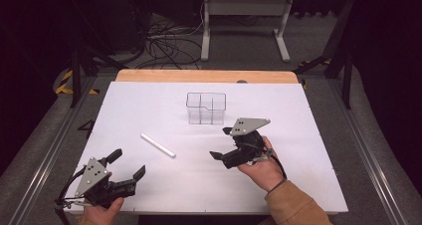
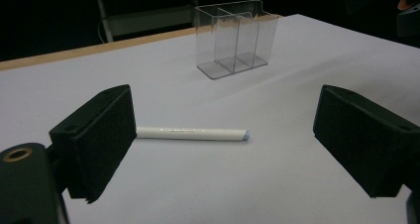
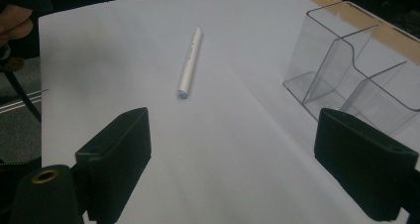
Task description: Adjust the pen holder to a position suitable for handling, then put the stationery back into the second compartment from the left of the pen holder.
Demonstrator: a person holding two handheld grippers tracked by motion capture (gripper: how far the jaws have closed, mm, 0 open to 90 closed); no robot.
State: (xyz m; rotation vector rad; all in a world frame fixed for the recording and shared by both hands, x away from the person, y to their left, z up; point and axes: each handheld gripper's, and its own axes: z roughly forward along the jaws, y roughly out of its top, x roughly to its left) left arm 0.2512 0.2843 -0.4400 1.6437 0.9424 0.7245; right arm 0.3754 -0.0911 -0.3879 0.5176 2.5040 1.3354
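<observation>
A white pen (image 1: 158,145) lies flat on the white table (image 1: 149,100), left of centre; it also lies ahead of the jaws in the left gripper view (image 2: 190,133) and in the right gripper view (image 3: 190,62). A clear plastic divided holder (image 1: 206,107) stands upright behind it, empty (image 2: 234,38) (image 3: 346,65). My left gripper (image 1: 127,164) rests near the front left corner, open, holding nothing, a short way from the pen. My right gripper (image 1: 222,143) hovers right of the pen and in front of the holder, open and empty.
A wooden strip (image 1: 206,76) runs along the table's far edge. Beyond it stand a white desk frame (image 1: 244,16) and tangled cables (image 1: 169,43) on the floor. Metal rails (image 1: 45,150) flank the table.
</observation>
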